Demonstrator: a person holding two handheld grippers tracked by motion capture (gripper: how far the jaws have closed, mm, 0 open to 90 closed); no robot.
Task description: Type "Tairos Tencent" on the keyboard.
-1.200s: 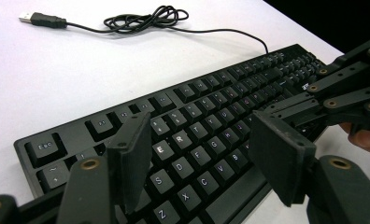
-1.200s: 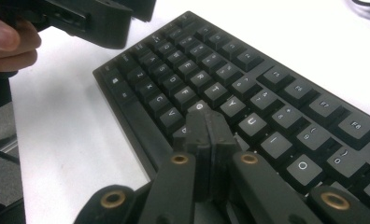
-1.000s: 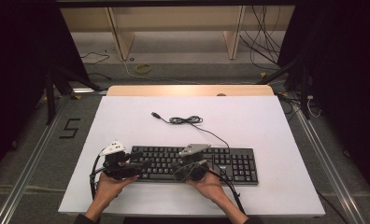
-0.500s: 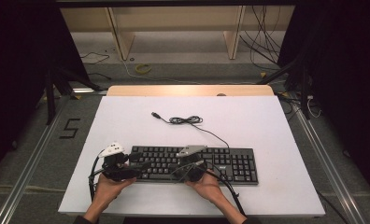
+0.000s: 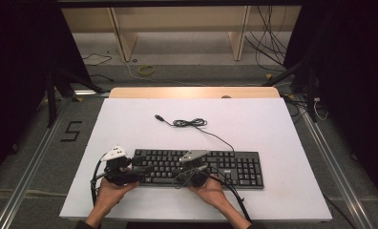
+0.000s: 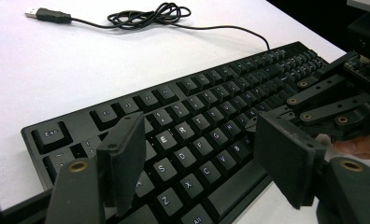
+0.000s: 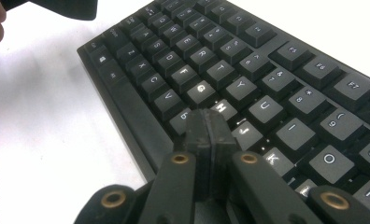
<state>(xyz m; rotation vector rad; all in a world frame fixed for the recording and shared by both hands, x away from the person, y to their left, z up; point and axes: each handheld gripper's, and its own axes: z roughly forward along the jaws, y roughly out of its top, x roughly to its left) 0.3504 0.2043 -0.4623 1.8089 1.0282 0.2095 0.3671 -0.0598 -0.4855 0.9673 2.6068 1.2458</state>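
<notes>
A black keyboard (image 5: 235, 164) lies near the front of the white table (image 5: 254, 119). Its cable (image 5: 192, 123) is coiled behind it and ends in a USB plug (image 5: 157, 116). My left gripper (image 5: 141, 170) is at the keyboard's left end. In the left gripper view its jaws (image 6: 197, 135) stand open above the left letter keys (image 6: 183, 130) with nothing between them. My right gripper (image 5: 180, 176) is at the keyboard's front middle. Its jaws (image 7: 206, 119) are shut together with the tip just over the keys (image 7: 248, 56) around B, N and H.
A wooden strip (image 5: 192, 92) runs along the table's far edge. Behind it are wooden furniture legs (image 5: 238, 38) and loose cables on the floor (image 5: 146, 70). Metal rails (image 5: 29, 167) flank the table. The other gripper (image 6: 332, 102) is close at the right in the left gripper view.
My right gripper has edged slightly left along the keyboard's front. The left gripper and the keyboard have stayed put.
</notes>
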